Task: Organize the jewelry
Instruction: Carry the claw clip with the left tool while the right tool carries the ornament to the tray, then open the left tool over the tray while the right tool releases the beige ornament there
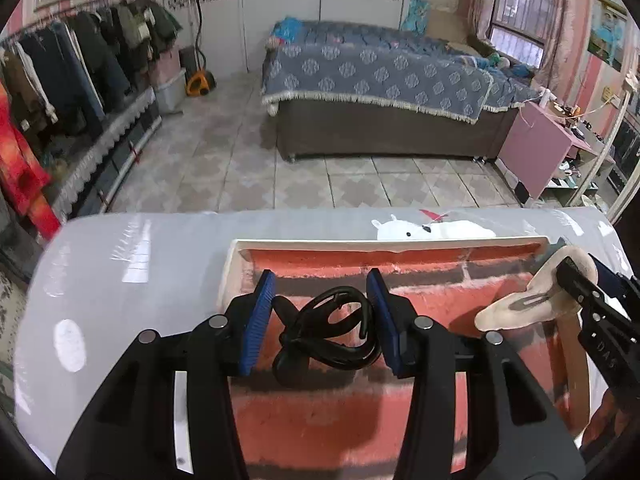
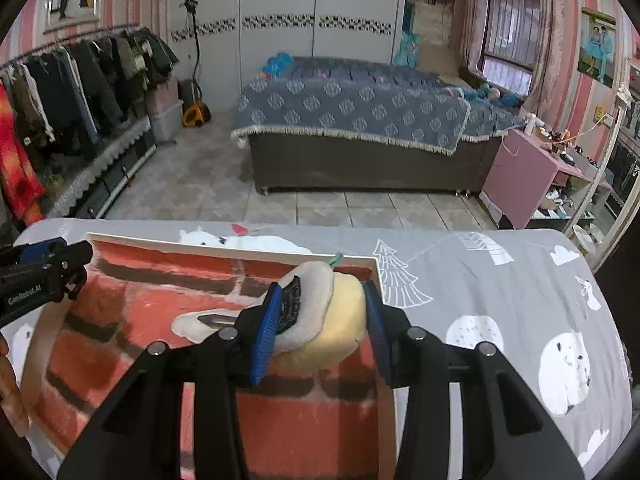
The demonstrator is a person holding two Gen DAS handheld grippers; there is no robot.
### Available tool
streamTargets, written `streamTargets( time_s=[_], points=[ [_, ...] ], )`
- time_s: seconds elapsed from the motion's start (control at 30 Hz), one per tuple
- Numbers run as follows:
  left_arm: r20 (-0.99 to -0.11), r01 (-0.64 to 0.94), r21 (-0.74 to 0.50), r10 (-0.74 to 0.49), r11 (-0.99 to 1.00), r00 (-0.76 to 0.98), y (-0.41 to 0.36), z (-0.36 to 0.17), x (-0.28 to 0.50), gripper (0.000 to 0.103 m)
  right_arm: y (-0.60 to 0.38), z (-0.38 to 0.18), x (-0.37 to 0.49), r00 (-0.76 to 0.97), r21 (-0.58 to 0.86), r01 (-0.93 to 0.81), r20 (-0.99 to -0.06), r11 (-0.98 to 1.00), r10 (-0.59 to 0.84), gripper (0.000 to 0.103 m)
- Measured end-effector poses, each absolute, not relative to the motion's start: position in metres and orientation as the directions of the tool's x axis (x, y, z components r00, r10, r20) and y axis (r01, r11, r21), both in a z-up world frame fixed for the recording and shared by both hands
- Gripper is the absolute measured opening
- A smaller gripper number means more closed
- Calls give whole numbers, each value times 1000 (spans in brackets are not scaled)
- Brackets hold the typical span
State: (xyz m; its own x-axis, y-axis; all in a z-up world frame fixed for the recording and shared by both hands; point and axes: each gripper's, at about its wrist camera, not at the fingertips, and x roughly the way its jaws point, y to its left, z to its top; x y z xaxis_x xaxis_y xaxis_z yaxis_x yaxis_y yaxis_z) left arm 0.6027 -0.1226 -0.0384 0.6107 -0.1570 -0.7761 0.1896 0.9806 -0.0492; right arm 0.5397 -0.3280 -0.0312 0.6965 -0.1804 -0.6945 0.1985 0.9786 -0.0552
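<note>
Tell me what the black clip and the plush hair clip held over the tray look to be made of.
Black clip: glossy hard plastic, apparently; highlights gleam along its curved loops.
Plush hair clip: soft fuzzy fabric, cream and yellow, matte nap; its snap clip part looks like dull grey metal.
Tray: smooth white rim, likely plastic or painted board; fuzzy brick-print lining.

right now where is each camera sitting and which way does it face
Left wrist: on the left gripper, looking down along its fingers at a black clip held over the tray; the right gripper shows at the right edge.
Right wrist: on the right gripper, looking at the plush clip it holds over the tray's right side; the left gripper shows at the left edge.
Shared: tray, grey tablecloth, bed, clothes rack.
</note>
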Motion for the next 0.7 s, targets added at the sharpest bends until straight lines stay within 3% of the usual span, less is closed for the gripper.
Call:
streamTargets(
  time_s=[0.23,0.5,0.6,0.7],
  points=[
    [-826,211,-43,-154,976,542,-137,-74,631,46,-343,-50,573,611,14,228,-781,973,-132,41],
    [-836,236,-8,-135,972,531,-152,-80,639,46,-340,-59,588,575,-29,212,-804,977,-149,42],
    [-840,232,-4,-129,973,526,-155,-81,639,47,-339,-58,592,580,-44,183,-802,982,-144,44],
    [-839,228,1,-123,974,530,-153,-80,639,49,-340,-58,590,574,-26,190,-808,981,-132,56]
  ],
)
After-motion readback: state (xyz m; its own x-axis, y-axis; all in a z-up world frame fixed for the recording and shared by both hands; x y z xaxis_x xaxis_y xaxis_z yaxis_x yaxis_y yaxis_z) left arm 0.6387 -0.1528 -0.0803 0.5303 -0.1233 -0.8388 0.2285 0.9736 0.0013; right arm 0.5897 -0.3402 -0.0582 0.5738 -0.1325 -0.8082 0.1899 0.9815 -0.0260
